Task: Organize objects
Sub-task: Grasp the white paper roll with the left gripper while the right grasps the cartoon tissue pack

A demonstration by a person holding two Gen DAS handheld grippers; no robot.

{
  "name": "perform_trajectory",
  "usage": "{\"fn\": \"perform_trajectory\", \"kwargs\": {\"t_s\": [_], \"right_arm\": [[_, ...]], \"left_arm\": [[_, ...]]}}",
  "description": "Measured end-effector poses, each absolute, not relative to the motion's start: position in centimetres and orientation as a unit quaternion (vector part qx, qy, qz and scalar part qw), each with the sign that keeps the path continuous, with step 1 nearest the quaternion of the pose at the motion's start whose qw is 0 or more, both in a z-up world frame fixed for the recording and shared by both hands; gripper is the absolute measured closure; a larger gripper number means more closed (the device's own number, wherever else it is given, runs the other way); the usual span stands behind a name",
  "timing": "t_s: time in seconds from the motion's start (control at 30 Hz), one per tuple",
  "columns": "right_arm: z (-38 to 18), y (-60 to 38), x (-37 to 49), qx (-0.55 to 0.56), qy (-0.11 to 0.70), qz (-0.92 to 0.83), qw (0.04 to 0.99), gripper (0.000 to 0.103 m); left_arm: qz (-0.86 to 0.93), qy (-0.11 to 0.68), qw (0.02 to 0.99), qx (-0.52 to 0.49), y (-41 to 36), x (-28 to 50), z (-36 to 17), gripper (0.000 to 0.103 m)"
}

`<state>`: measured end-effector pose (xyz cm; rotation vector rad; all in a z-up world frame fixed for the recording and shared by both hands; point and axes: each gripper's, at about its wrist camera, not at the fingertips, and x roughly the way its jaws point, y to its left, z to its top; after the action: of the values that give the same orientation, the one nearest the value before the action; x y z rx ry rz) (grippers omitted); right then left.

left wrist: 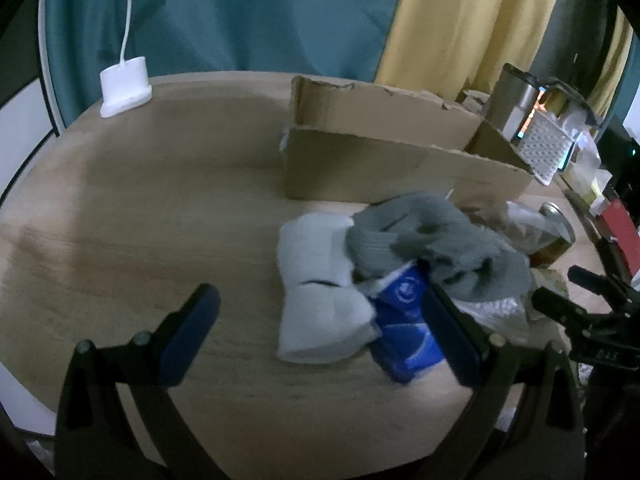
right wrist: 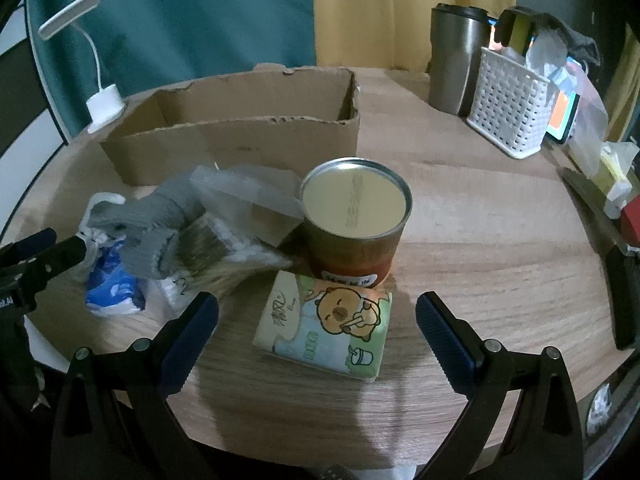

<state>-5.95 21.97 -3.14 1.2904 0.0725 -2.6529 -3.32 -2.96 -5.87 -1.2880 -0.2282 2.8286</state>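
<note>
Pale wood-grain laminate is being shown across a round table [right wrist: 480, 240], which is being backed by a teal curtain [right wrist: 200, 20] and a yellow curtain [right wrist: 400, 8]. An open cardboard box [right wrist: 240, 136], its top edges torn, is being kept at the far side of the table, with a white desk lamp [right wrist: 105, 110] standing at its left. A steel tumbler [right wrist: 454, 60] and a white perforated basket [right wrist: 508, 116] are being kept near the right rim.

A clutter is being displayed in front of the box: a grey sock [left wrist: 436, 244] lying over a blue packet [left wrist: 408, 328], a pale folded sock [left wrist: 320, 292] touching them, and a round tin [right wrist: 356, 224] standing upright. A tissue pack [right wrist: 326, 328] printed with a cartoon animal is lying just in front of the tin, touching its base.

The left gripper [left wrist: 320, 324] is being held wide open and empty, its fingers flanking the pale sock and the blue packet. The right gripper [right wrist: 318, 324] is likewise being held wide open and empty, with the tissue pack lying between its fingertips.
</note>
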Motion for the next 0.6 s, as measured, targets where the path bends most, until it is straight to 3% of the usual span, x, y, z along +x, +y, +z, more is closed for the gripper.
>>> {"fn": "perform_trajectory", "kwargs": {"t_s": [0.6], "right_arm": [[-3.9, 21.3, -6.7, 0.45, 0.024, -0.89, 0.073, 0.002]], "left_arm": [[0.9, -0.061, 0.031, -0.431, -4.2, -5.3, -7.7, 0.026]]}}
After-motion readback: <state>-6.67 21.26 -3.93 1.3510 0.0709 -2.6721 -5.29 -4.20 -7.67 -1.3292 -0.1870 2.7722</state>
